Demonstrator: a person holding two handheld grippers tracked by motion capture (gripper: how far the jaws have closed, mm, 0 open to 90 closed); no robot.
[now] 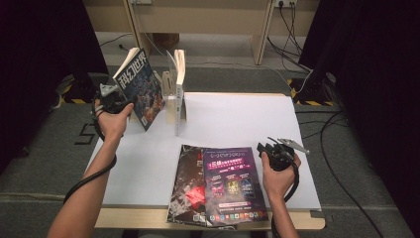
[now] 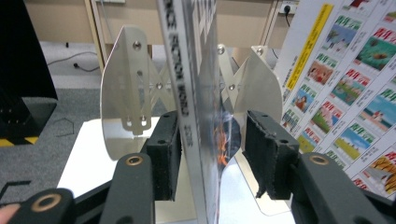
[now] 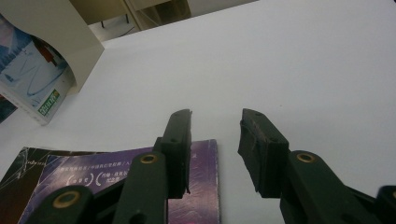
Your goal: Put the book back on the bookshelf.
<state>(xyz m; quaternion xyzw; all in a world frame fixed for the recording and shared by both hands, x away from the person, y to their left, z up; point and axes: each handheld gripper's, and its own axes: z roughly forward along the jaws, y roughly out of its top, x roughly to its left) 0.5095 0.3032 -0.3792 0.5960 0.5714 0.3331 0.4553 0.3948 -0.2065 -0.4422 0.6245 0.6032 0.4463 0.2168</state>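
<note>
High view. White table top (image 1: 237, 119) with a metal bookend rack (image 1: 170, 94) standing at its far left. One pale-covered magazine (image 1: 179, 89) stands upright in the rack. The left gripper (image 1: 115, 105) is at the table's left edge, beside a dark science-fiction magazine (image 1: 141, 87) that leans tilted against the rack's left side. Near the front edge two more magazines lie flat and overlapping: a purple-covered magazine (image 1: 234, 186) on top of a black-covered magazine (image 1: 187, 191). The right gripper (image 1: 271, 148) hovers just beside the purple one's far right corner.

Left gripper view. The dark magazine (image 2: 198, 93) stands edge-on between the jaws. The left pad (image 2: 168, 154) sits against or very near the spine side; the right pad (image 2: 261, 149) stands clear, with a gap showing. Jaws part-open, not pressing. The rack's silver plates (image 2: 126, 93) rise just behind.

Right gripper view. Jaws moderately wide with nothing between them, poised over bare table at the purple magazine's (image 3: 187, 186) corner. The standing magazine's (image 3: 32, 88) lower end is at upper left.

Judgement: the step in hand is the release of the dark magazine at the rack. It looks tilted, not yet squarely in a slot, so it may slide. Next move likely calls for drawing the left gripper back without dragging the cover, then the right gripper nipping the purple magazine's edge to lift it.
</note>
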